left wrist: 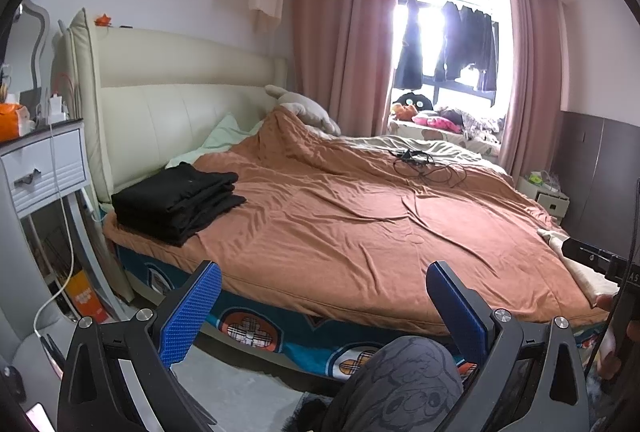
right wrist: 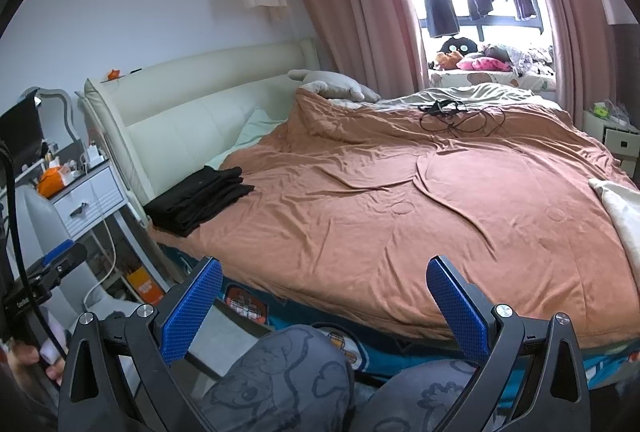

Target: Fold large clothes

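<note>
A stack of folded black clothes (left wrist: 178, 202) (right wrist: 199, 200) lies on the near left corner of the bed, close to the headboard. A cream-coloured cloth (left wrist: 576, 264) (right wrist: 622, 214) lies at the bed's right edge. My left gripper (left wrist: 322, 306) is open, held off the bed's near edge, with nothing between its blue pads (left wrist: 192, 312). My right gripper (right wrist: 324, 302) is open too, empty, level with the bed's edge. Neither gripper touches any cloth.
An orange-brown duvet (left wrist: 360, 224) (right wrist: 400, 200) covers the bed, with a tangle of black cable (left wrist: 420, 160) (right wrist: 452, 112) at the far side. A white nightstand (left wrist: 44, 168) (right wrist: 90, 192) stands left. The person's knees in grey patterned trousers (left wrist: 400, 384) (right wrist: 280, 380) sit below the grippers.
</note>
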### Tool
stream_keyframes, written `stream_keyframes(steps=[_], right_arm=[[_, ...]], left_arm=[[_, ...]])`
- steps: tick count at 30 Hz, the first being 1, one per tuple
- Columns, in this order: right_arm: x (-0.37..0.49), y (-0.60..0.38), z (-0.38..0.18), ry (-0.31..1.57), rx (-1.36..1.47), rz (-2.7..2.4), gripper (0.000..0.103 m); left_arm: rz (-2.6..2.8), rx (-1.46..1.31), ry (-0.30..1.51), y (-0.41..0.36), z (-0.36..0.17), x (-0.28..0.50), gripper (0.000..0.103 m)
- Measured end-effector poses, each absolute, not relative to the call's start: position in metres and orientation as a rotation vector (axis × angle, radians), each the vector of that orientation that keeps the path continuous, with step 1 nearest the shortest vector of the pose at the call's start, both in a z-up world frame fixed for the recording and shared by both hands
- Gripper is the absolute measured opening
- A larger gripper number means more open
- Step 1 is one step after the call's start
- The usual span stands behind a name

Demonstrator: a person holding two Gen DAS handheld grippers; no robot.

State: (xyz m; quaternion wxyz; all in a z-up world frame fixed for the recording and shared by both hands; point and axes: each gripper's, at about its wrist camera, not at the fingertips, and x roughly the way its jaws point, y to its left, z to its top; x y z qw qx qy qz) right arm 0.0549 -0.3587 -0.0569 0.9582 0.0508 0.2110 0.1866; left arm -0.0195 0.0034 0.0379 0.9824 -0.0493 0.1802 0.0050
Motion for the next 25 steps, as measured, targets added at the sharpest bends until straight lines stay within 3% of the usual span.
stream_keyframes(steps=[25], right_arm=[[0.038, -0.368, -0.052, 0.413, 0.103, 0.363, 0.102]], left_arm=[[-0.009, -0.098, 0.308, 0.005, 0.044, -0.046, 0.102]])
